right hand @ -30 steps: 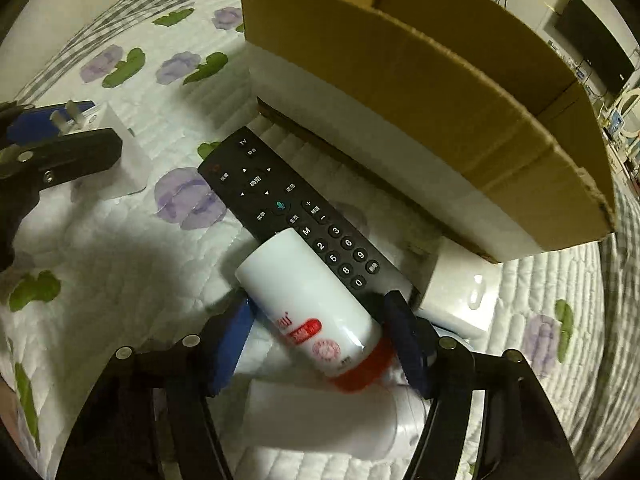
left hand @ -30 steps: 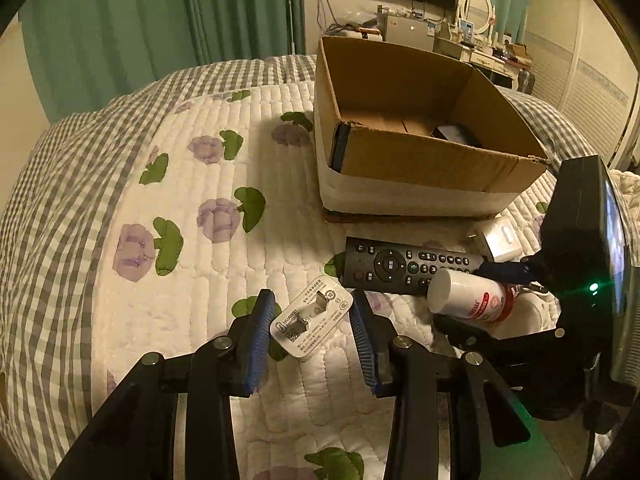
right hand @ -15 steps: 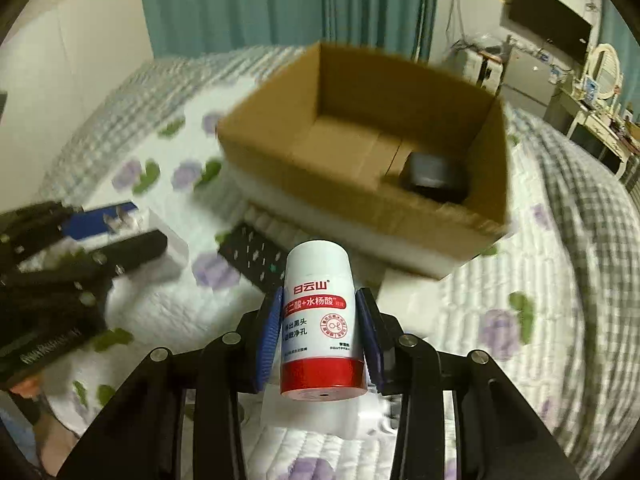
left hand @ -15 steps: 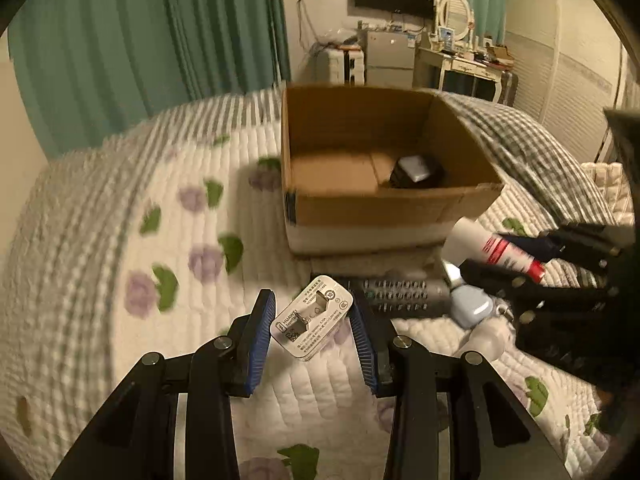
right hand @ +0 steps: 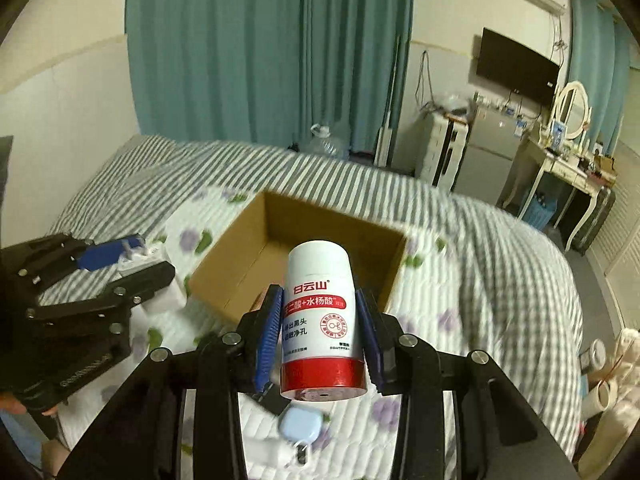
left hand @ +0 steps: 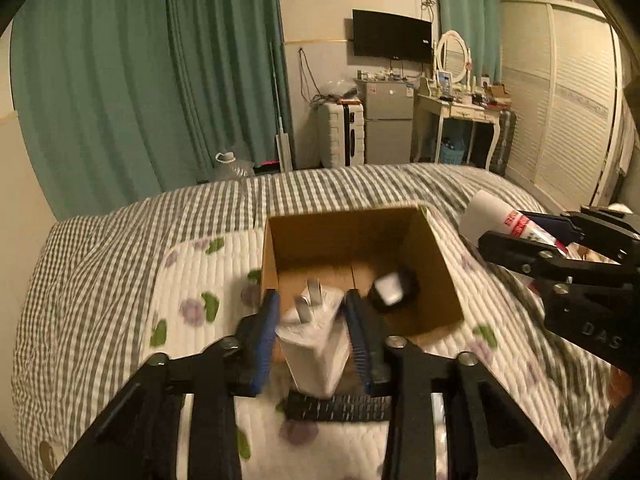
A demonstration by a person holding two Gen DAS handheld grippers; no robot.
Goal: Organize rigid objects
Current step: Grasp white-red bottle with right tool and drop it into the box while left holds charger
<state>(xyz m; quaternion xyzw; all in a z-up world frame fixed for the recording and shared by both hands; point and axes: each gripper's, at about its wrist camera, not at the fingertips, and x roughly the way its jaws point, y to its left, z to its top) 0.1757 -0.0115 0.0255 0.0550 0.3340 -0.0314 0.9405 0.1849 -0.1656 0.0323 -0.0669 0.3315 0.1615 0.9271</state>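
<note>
My left gripper (left hand: 312, 312) is shut on a white charger plug (left hand: 314, 338), prongs up, held above the near edge of the open cardboard box (left hand: 444, 280). My right gripper (right hand: 320, 312) is shut on a white bottle with a red base (right hand: 320, 316), held upright in the air before the box (right hand: 224, 280). The bottle also shows at the right of the left wrist view (left hand: 500, 222). The left gripper with the plug shows at the left of the right wrist view (right hand: 132, 258). A dark object with a white patch (left hand: 394, 292) lies inside the box.
A black remote (left hand: 340, 408) lies on the floral quilt (left hand: 200, 280) below my left gripper. A pale blue case (right hand: 300, 424) and a white object lie on the quilt under the bottle. Curtains, a TV, a fridge and a dressing table stand beyond the bed.
Both grippers have risen from the quilt with their objects. The bottle was lifted off the remote and turned upright. The plug was lifted and now hangs over the box's near edge.
</note>
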